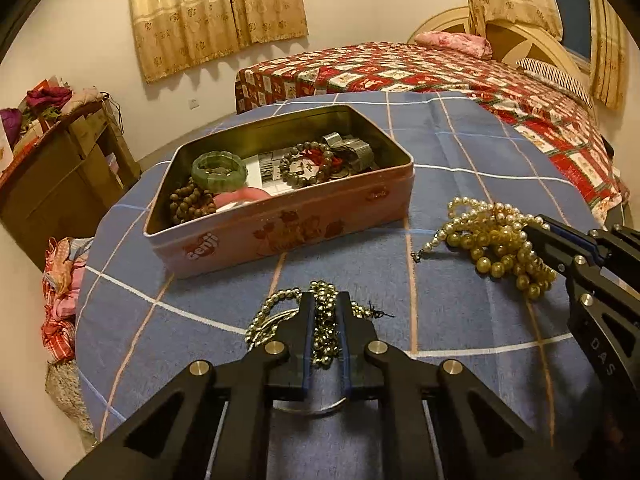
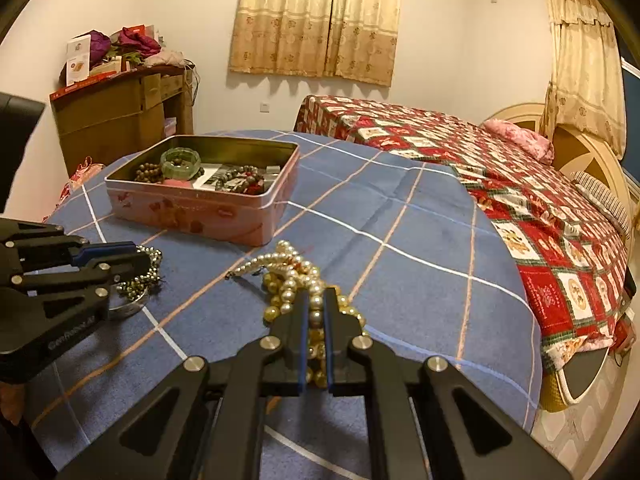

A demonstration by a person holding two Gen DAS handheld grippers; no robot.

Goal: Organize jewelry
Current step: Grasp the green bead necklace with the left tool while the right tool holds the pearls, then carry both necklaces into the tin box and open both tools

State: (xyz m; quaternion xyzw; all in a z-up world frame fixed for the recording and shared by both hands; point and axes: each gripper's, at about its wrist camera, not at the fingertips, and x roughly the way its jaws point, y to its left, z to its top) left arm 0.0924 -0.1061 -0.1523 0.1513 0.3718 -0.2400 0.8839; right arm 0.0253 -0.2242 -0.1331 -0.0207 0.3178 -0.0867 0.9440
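A pink tin box [image 1: 280, 232] stands open on the blue checked cloth and holds a green bangle [image 1: 219, 171], brown bead bracelets [image 1: 306, 164] and other pieces. It also shows in the right wrist view [image 2: 200, 210]. My left gripper [image 1: 325, 300] is shut on a small gold bead chain [image 1: 324, 320] lying on the cloth over a silver bangle [image 1: 312, 408]. My right gripper [image 2: 316, 294] is shut on a heap of pearl necklaces [image 2: 288, 276], which lies right of the box in the left wrist view [image 1: 492, 236].
The blue checked cloth [image 2: 400, 220] covers a round table. A bed with a red patterned cover [image 2: 520, 184] stands behind and to the right. A wooden cabinet [image 2: 120, 116] piled with things stands at the back left. Clothes [image 1: 64, 288] lie on the floor at left.
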